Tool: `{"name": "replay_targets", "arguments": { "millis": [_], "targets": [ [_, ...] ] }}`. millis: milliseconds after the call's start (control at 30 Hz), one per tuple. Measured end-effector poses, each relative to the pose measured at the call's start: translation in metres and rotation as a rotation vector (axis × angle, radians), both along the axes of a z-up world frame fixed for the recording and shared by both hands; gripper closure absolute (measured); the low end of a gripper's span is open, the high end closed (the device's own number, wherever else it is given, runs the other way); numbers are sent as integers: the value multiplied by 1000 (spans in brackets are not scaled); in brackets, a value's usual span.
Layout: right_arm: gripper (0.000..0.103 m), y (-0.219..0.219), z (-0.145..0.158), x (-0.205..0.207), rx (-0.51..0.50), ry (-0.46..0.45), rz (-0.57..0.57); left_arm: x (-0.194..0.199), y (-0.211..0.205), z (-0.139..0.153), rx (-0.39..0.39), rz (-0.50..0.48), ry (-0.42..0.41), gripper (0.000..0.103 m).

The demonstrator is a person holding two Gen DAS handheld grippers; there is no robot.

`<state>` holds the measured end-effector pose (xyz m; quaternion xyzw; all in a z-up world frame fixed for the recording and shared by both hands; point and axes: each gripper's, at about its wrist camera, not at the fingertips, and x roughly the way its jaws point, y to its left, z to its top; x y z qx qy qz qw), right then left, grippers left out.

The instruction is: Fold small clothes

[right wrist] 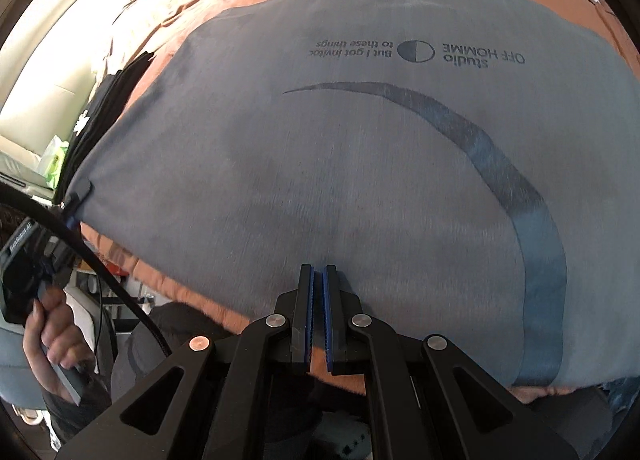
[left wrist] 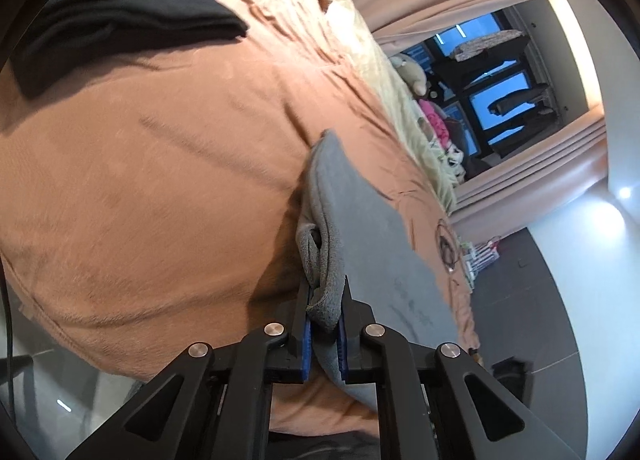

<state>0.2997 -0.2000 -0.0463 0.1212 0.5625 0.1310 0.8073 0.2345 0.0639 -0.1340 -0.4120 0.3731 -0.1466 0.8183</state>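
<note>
Nearest my lens, the left hand-held gripper (left wrist: 325, 302) is clamped on a bunched edge of the grey cotton T-shirt with dark printed lettering (left wrist: 372, 228). My right hand-held gripper (right wrist: 318, 284) has its pads together on nothing, hanging over the shirt near its front edge. The shirt lies mostly flat, print up, across the rust-orange bed cover (left wrist: 160, 164). I judge folding barely begun: no crease is set. A black folded garment (left wrist: 120, 12) sits further up the bed, apparently finished.
</note>
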Motion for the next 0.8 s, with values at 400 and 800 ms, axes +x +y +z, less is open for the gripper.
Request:
{"name": "replay_targets", "arguments": {
  "millis": [400,800],
  "targets": [
    [102,-33,16,0,95,-64,-72,22,-41,68,4,-115,-110,95],
    [102,-42,-10,-18,172,-9,-61,51,-98,117,49,-234,-163,95]
  ]
}}
